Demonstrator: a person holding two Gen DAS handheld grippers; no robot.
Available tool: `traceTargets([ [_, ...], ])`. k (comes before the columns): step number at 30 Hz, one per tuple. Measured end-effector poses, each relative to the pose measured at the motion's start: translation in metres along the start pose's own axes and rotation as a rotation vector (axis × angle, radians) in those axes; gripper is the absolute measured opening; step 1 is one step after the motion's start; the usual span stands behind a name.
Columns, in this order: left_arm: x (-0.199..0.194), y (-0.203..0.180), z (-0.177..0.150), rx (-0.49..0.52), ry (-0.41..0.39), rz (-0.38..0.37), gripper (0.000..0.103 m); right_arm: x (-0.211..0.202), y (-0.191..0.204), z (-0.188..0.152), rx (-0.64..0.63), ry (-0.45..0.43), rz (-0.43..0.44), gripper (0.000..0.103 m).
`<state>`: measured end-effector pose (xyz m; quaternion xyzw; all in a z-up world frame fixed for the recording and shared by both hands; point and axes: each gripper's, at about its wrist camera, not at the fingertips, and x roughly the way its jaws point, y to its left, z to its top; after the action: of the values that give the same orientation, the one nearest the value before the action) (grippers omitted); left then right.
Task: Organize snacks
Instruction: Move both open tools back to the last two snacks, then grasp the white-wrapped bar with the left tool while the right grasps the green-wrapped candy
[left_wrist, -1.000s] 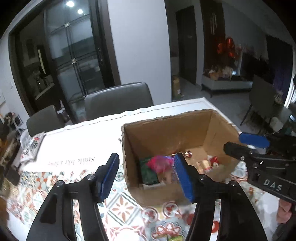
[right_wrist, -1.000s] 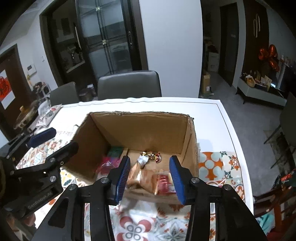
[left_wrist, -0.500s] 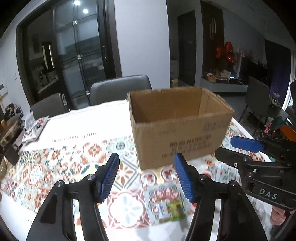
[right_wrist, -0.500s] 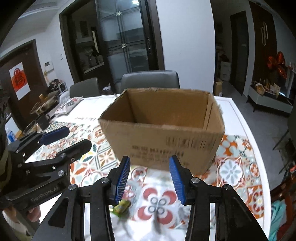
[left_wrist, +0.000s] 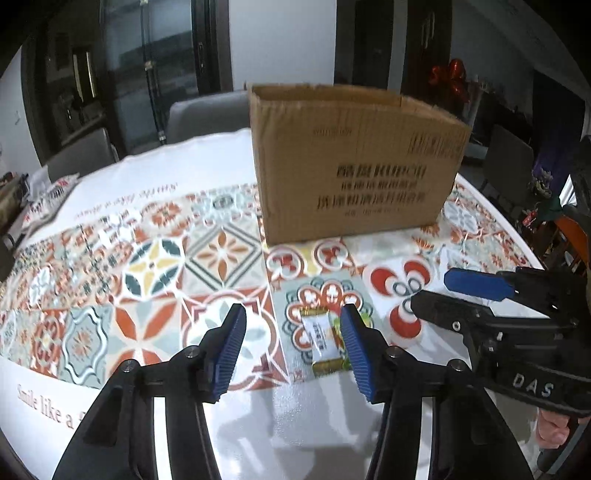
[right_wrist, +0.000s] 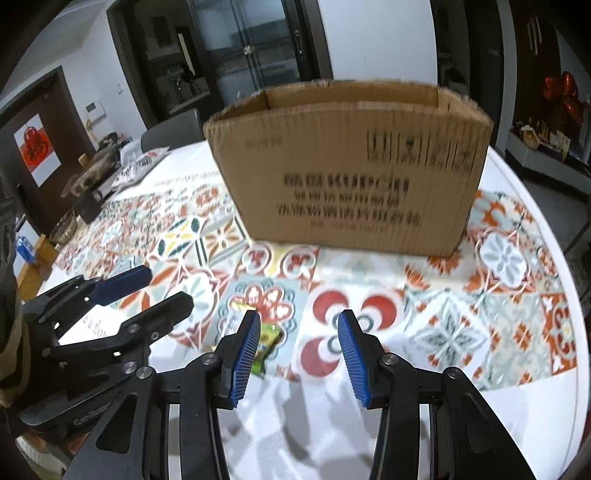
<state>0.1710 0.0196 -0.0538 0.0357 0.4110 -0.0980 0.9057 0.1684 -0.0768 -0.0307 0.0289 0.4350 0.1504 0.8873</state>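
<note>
One box (left_wrist: 354, 162), open at the top, is standing on the worktop (left_wrist: 155, 177), which is wearing a patterned tile cloth (left_wrist: 155, 266). Everything else is placed against that box.

Left of the box and behind it, two grey chairs (left_wrist: 207, 114) are sitting at the far edge of the worktop.

In front of the box and toward its left corner, the left gripper (left_wrist: 291, 350) is hovering above the cloth with its two blue fingers (left_wrist: 231, 350) spread wide and holding nothing.

One snack packet (left_wrist: 325, 341), white and green with a yellow edge, is lying flat on the cloth in front of the box, well apart from it. In the left wrist view it is sitting just inside the left gripper's right finger, partly hidden by it; whether they are touching cannot be told.

The right gripper (right_wrist: 297, 354) is hovering in front of the box's middle, its two fingers (right_wrist: 352, 354) also standing wide apart and empty. In the right wrist view the same packet (right_wrist: 269, 338) is showing just beyond its left finger, outside the gap.

Both views are blurring slightly, so the print on the box is unreadable.
</note>
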Motion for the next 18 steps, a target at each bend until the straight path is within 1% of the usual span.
traceTargets([
  [3,0.008,0.003,-0.006,-0.023,0.03,-0.032,0.048,0.007,0.003,-0.007,-0.001,0.023,-0.002,0.045],
  [6,0.021,0.0,-0.01,-0.018,0.053,-0.029,0.046,0.014,0.005,-0.011,-0.011,0.039,-0.011,0.045],
  [10,0.033,-0.002,-0.013,-0.034,0.091,-0.066,0.043,0.019,0.004,-0.015,-0.007,0.057,-0.011,0.045],
  [13,0.041,-0.004,-0.014,-0.031,0.099,-0.067,0.041,0.023,0.002,-0.015,0.001,0.065,-0.012,0.045],
  [15,0.046,-0.007,-0.014,-0.027,0.11,-0.071,0.038,0.024,0.001,-0.016,0.005,0.07,-0.013,0.045],
  [18,0.052,-0.008,-0.015,-0.028,0.115,-0.067,0.036,0.024,0.0,-0.017,0.01,0.072,-0.017,0.045],
])
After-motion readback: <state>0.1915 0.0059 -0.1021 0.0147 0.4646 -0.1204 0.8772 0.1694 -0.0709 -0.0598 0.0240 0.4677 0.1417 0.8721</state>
